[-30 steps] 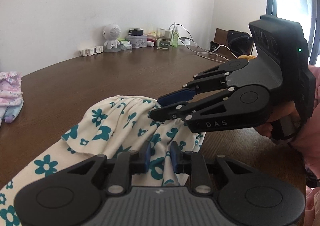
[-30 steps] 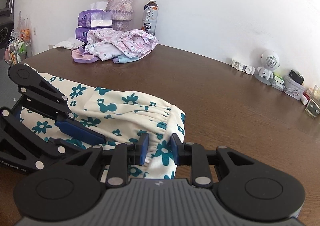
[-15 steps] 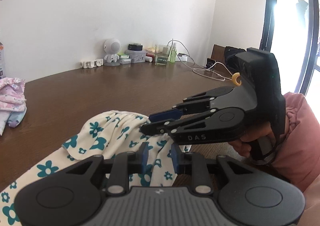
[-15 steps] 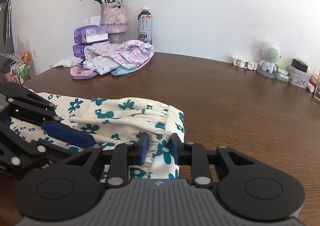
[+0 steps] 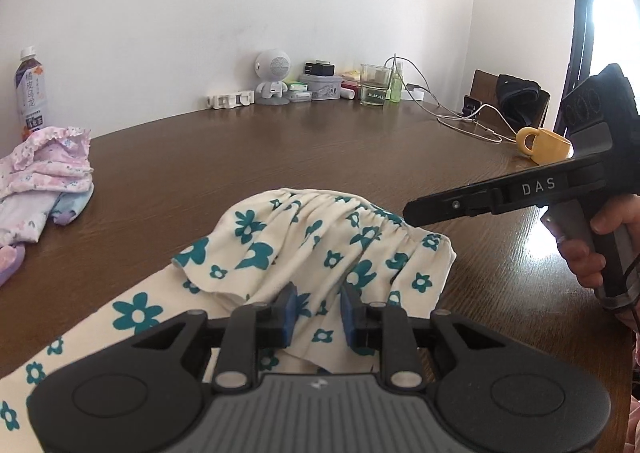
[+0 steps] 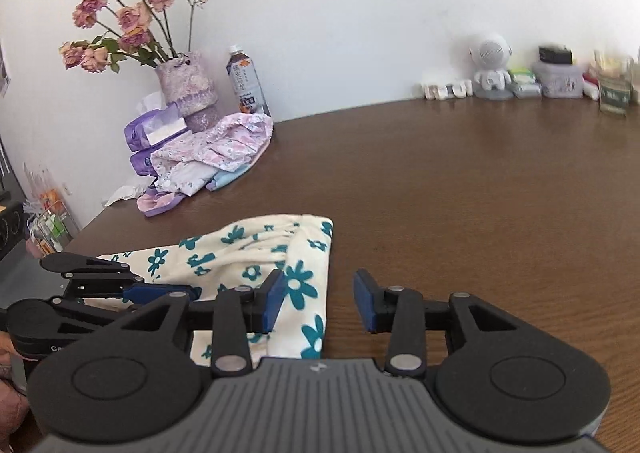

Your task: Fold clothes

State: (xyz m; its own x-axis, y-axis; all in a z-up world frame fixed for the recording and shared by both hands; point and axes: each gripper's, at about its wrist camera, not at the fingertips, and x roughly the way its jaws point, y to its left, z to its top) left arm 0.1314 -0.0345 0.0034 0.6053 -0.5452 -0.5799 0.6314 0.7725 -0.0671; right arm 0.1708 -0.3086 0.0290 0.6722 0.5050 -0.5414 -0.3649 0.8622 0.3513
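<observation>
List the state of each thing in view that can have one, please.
Floral garment: partly folded, bunched on the table.
Left gripper: shut on the floral garment.
Right gripper: opening, fabric edge between its pads, not pinched.
Pink clothes: crumpled pile.
Bottle: upright, capped.
Yellow mug: upright.

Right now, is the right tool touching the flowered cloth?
Apart. The right wrist view shows the right tool opening, pads clear of the flowered cloth, bare table between them.

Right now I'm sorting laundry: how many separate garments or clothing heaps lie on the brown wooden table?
2: the cream garment with teal flowers near the grippers, and the pink floral heap beside the vase; it may hide more pieces.
</observation>
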